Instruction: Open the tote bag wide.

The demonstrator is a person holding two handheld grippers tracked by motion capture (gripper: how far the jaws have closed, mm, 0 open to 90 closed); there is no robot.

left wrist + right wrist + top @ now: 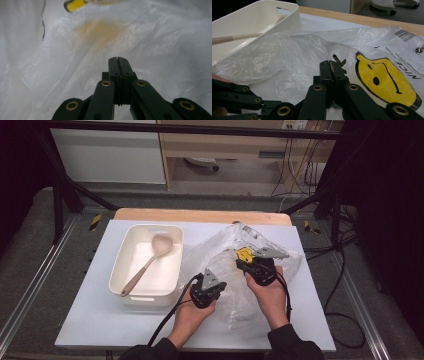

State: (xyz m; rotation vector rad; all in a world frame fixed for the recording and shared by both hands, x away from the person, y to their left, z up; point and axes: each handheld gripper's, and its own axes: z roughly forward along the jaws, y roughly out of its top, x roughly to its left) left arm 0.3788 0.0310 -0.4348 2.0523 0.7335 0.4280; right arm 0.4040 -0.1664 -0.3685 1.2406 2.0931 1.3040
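Plastic bag, thin and see-through with a yellow smiley print, lies crumpled on the white table, just right of the cream tub. We judge it very light, limp and slippery: it will slump, cling to itself and slide on the table, and a hard pull in one spot could tear it. A single layer near an edge or the mouth looks the best place to take hold, not the bunched middle.

We hold the left gripper at the bag's near left part; its fingers are shut flat against each other, with film all round them, and we cannot tell whether a layer is caught between them. Our right gripper sits on the bag's middle beside the print, its fingers closed too, seemingly pinching a bit of film.

In the tub lies one pale spoon, bowl toward the far end, handle toward the near left corner. We see nothing clearly inside the bag; a faint orange patch shows through the film.
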